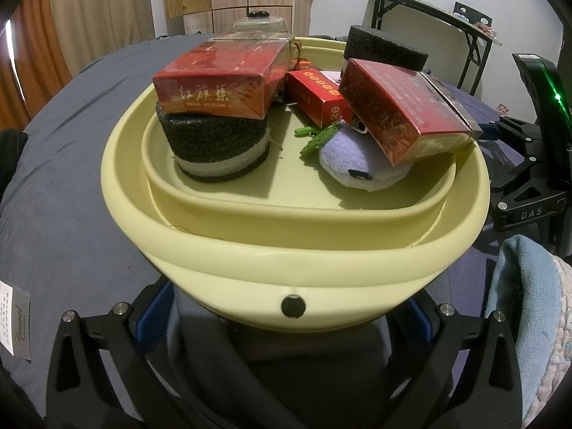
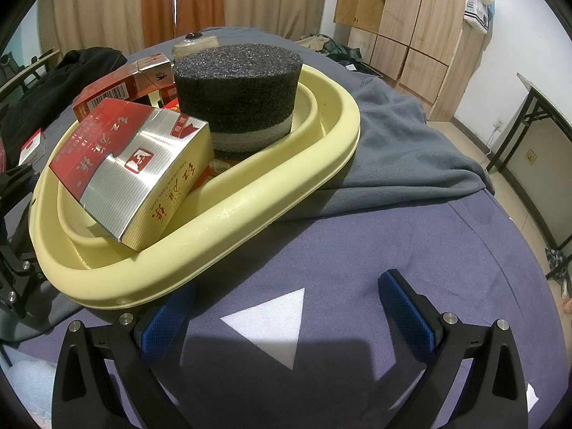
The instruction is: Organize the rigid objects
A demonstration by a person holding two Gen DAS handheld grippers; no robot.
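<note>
A pale yellow basin [image 1: 293, 271] sits on the bed, also in the right wrist view [image 2: 221, 228]. It holds two round black foam blocks [image 1: 218, 146] [image 2: 239, 89], red boxes [image 1: 221, 82] [image 1: 404, 107] [image 2: 121, 164], a small red box [image 1: 314, 96] and a lilac plush [image 1: 357, 164]. One red box lies on the left foam block. My left gripper [image 1: 286, 318] is open, its blue pads [image 1: 153, 314] on either side of the basin's near wall. My right gripper [image 2: 286, 321] is open and empty above the blanket, just right of the basin.
A grey-blue blanket [image 2: 411, 150] covers the bed. The right gripper's black frame [image 1: 536, 164] stands right of the basin. A blue towel [image 1: 525, 286] lies at lower right. A clear lidded jar [image 1: 261, 23] stands behind the basin. A wardrobe [image 2: 411, 28] and black table [image 2: 536, 114] stand beyond.
</note>
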